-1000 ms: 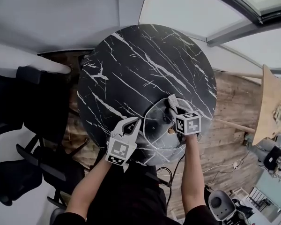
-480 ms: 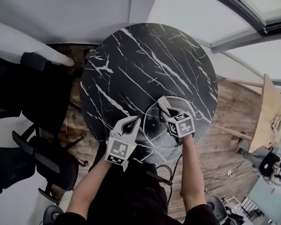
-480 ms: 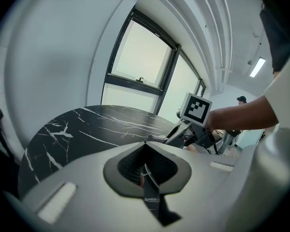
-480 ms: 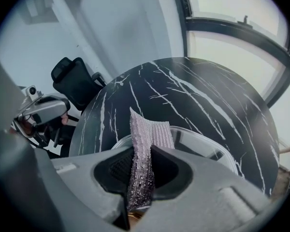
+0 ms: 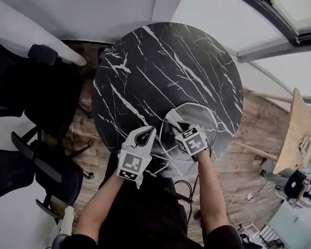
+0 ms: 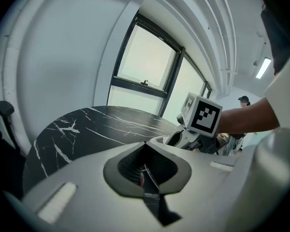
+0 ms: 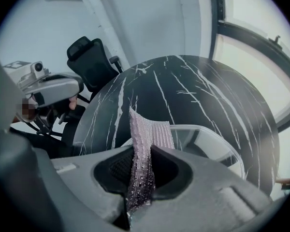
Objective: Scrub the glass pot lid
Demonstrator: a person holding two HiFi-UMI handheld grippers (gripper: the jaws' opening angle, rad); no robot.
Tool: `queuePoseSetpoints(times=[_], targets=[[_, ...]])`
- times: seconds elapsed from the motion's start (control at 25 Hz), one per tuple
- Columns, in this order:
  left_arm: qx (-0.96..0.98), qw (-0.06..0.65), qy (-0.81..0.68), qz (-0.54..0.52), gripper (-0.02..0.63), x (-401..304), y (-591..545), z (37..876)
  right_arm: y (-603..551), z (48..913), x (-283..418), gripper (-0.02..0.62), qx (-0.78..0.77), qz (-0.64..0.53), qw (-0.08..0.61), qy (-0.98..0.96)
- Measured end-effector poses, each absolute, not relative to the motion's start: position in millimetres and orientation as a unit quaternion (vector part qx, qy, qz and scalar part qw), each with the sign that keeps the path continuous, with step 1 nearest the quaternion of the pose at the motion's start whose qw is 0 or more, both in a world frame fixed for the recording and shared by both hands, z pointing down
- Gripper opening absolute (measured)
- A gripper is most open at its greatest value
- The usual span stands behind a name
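The round glass pot lid (image 5: 205,119) lies on the black marble table (image 5: 160,71), near its front edge. My left gripper (image 5: 145,136) is at the lid's left rim, jaws shut on a thin edge that looks like the rim; the same grip shows in the left gripper view (image 6: 147,172). My right gripper (image 5: 176,126) is over the left part of the lid, shut on a silvery textured scrubbing cloth (image 7: 147,129). The cloth (image 5: 172,121) sticks out past the jaws and rests against the glass (image 7: 210,141). The lid's knob is hidden under the right gripper.
Black office chairs (image 5: 36,113) stand left of the table on a wooden floor (image 5: 249,154). A light wooden tabletop (image 5: 293,134) is off to the right. The lid sits close to the table's near edge, by the person's body.
My right gripper has slid with the cloth from the lid's right-of-centre across to its left side. My left gripper has kept its place at the rim.
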State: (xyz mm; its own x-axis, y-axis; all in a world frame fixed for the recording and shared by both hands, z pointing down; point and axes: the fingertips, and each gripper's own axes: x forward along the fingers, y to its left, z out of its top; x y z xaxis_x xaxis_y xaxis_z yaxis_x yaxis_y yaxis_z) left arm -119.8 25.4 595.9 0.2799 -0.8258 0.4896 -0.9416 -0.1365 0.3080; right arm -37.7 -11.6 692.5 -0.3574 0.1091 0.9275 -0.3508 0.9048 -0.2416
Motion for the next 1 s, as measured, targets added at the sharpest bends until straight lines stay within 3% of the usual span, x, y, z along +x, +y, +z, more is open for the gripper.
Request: queuePoseSetpoints(times=[0.32, 1.0], targets=[[0.736, 0.286, -0.605, 0.099, 0.002, -123.0, 40.2, 593.8, 39.0, 695.1, -39.0, 0.077, 0.019, 0.08, 0.618, -0.782], [0.758, 0.289, -0.57, 0.127, 0.002, -85.8, 42.2, 602.9, 117.2, 702.1, 5.6, 0.075, -0.111, -0.004, 0.556, -0.824]])
